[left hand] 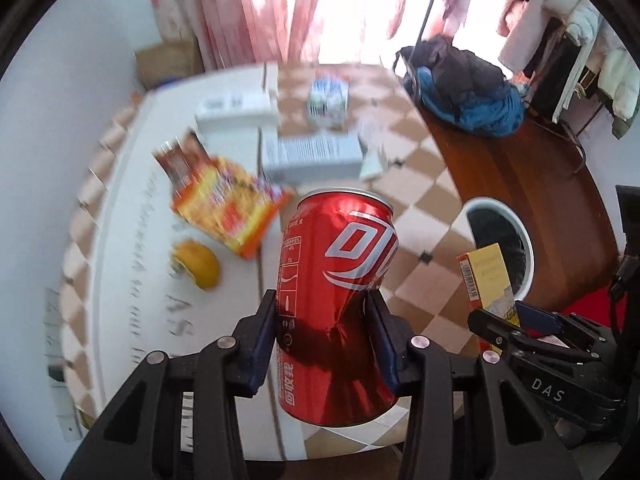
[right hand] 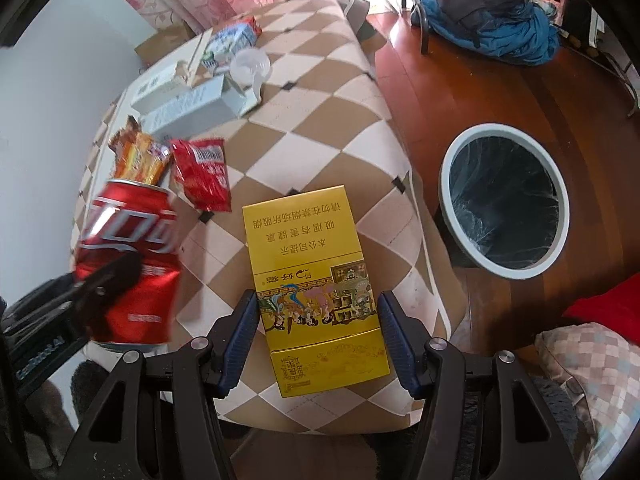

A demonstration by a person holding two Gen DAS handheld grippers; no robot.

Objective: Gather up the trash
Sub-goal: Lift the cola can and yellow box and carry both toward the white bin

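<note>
Left gripper point(left hand: 324, 344) clamps a dented red soda can point(left hand: 340, 300) at mid-body, lifted off the checked worktop point(left hand: 424, 200). Right gripper point(right hand: 318, 340) holds a yellow cigarette box point(right hand: 316, 280) between its pads, also above the worktop.

Risks, as judgement:
- The can is creased where the pads bite; a thin wall that gives further could loosen the grip and let the can slip out before it reaches the bin point(right hand: 504, 200).
- The can leans sideways (any liquid left inside may spill onto the cloth).
- The two grippers sit near each other; both heading for the one bin on the floor to the right could make them collide.
- The box is gripped at its lower part only, so it may pivot.

View differences: the left wrist view shows a yellow peel-like object point(left hand: 198, 266) and an orange snack wrapper point(left hand: 228, 204), blurred. The right wrist view shows the bin's whole mouth with its dark liner and a red packet point(right hand: 202, 178), which the left view misses.
</note>
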